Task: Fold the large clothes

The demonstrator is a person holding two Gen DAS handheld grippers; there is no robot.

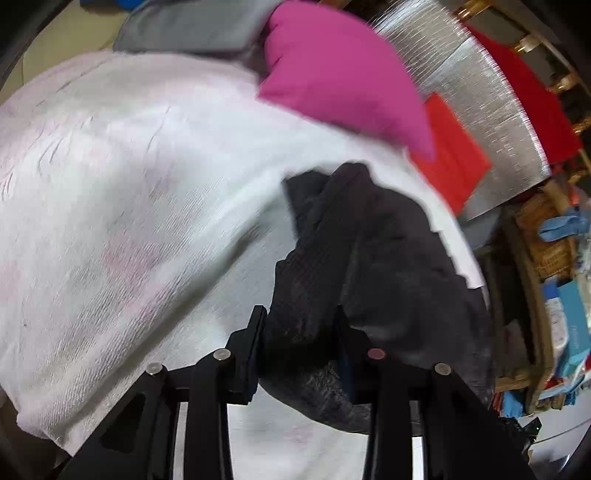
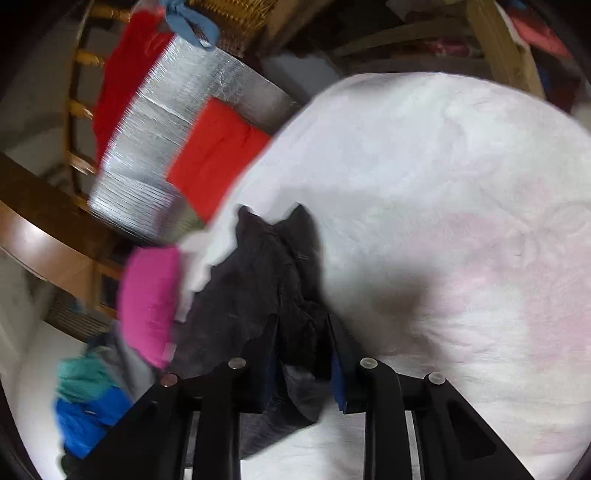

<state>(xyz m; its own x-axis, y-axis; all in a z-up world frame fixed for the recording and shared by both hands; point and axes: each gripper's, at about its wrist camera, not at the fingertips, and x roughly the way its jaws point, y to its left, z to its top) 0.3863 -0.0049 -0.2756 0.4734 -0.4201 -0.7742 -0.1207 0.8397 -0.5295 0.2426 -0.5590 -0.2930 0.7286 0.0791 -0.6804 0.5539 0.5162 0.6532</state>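
Observation:
A dark grey garment [image 1: 369, 240] lies crumpled on a white and pale pink textured cover [image 1: 129, 203]. In the left wrist view my left gripper [image 1: 300, 317] is shut on a bunched fold at its near edge, and the cloth fills the gap between the black fingers [image 1: 255, 332]. In the right wrist view the same dark garment [image 2: 266, 273] rises in a ridge from the white cover [image 2: 443, 184]. My right gripper [image 2: 303, 328] is shut on another fold of it, and a loose flap hangs below the pads. Both views are blurred.
A folded magenta cloth [image 1: 343, 74] and a folded red cloth [image 1: 450, 155] lie just beyond the garment, by a silver foil surface [image 1: 480, 92]. A folded grey cloth [image 1: 192, 29] lies farther back. Blue and teal clothes [image 2: 88, 398] are heaped at the left. A wooden chair [image 2: 81, 110] and wicker baskets [image 1: 546, 236] stand around.

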